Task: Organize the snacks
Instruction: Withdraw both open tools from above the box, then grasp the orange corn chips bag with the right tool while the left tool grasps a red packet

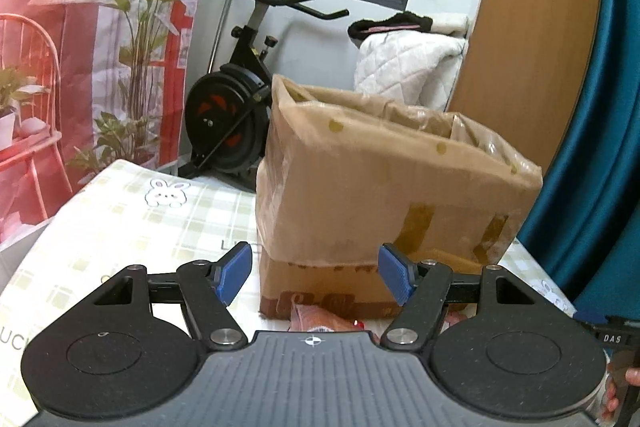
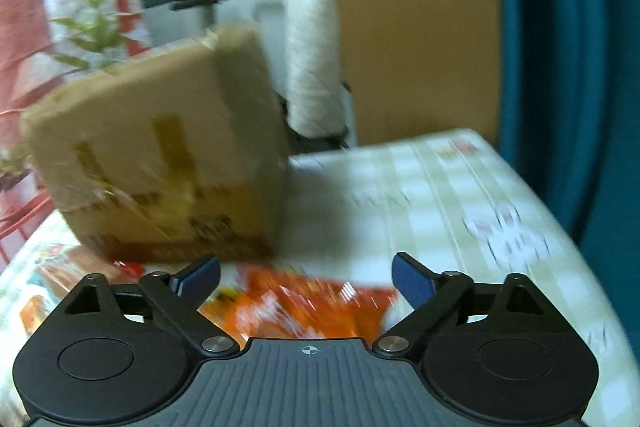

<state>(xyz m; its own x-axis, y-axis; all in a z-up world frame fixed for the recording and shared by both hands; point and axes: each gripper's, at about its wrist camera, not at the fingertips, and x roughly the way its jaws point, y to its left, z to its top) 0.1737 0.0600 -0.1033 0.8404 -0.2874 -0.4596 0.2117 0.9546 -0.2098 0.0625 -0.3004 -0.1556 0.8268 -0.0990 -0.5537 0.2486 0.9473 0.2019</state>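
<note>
Risk: the right gripper, jaws spread wide and empty, could close on only the crinkled edge of the orange snack packet, which would let it slip; heavy blur makes the alignment hard to judge. The packet lies on the checked tablecloth at 6 o'clock of the fingertips. The cardboard box stands at 12 o'clock of the left gripper, likewise open and empty.
</note>
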